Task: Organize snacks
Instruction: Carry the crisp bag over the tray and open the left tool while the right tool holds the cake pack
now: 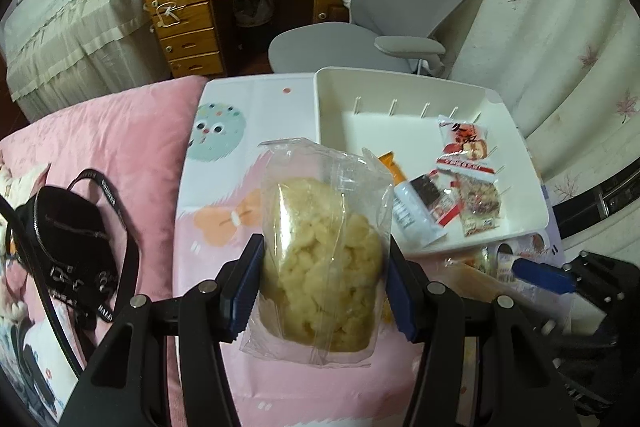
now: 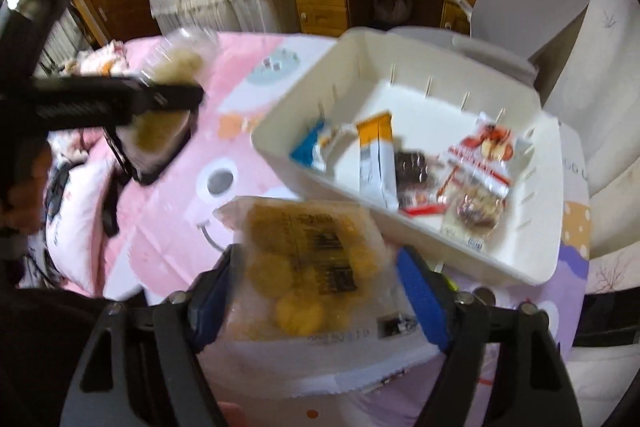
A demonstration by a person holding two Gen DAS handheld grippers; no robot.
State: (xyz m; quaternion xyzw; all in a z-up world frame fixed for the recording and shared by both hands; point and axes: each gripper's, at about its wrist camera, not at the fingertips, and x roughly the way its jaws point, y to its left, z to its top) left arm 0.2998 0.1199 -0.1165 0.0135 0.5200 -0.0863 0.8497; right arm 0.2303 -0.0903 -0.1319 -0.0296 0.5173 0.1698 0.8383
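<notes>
Item: clear-wrapped pastry [image 1: 324, 251], light, soft, crushable; my left fingers [image 1: 256, 287] clamp its middle above the table [image 1: 240, 99]. Cookie packet [image 2: 308, 267], crinkly, slippery: right fingers [image 2: 420, 291] clamped, beside the bin [image 2: 532, 255].

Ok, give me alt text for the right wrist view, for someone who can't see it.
The right gripper is shut on a clear packet of round yellow cookies above a cartoon-print cloth. Beyond it a white bin holds several snack packets.

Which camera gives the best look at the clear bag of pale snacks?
The left wrist view: the clear bag sits sharp and centred between the left gripper's fingers. The right wrist view shows it only small, blurred and partly hidden behind that gripper.
</notes>
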